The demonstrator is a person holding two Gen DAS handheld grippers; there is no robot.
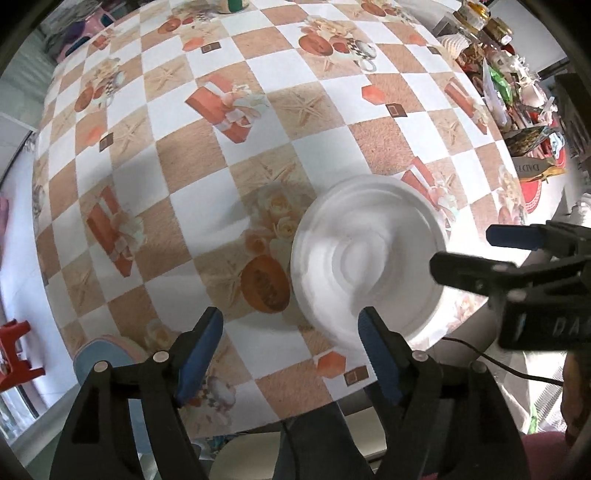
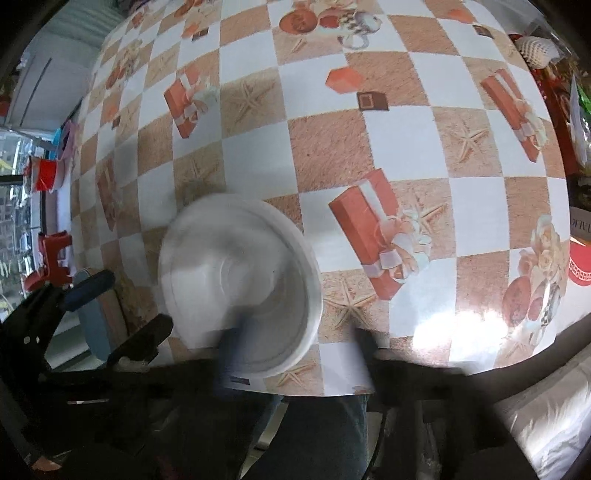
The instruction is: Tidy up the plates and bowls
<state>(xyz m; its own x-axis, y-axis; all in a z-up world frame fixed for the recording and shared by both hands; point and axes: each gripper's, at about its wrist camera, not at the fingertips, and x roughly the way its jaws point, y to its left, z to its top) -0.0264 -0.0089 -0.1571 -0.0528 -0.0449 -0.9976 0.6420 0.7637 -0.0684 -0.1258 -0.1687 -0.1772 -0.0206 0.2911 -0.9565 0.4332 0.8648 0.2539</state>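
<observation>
Near the desk (image 1: 258, 110) edge, we are closing on a white bowl (image 1: 369, 258).
Right gripper (image 2: 295, 339) is nearer, jaws wide, straddling its rim; left gripper (image 1: 291, 325) jaws wide, bowl lying ahead-right.

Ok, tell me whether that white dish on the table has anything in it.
Empty, as far as shows. The white dish sits open side up on the checked tablecloth; both wrist views show only bare white rings inside, though motion blur softens detail.

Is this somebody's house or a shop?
Probably a home dining table: a printed checkered tablecloth, a white bowl on it, and jars with packets crowded along the far edge.
</observation>
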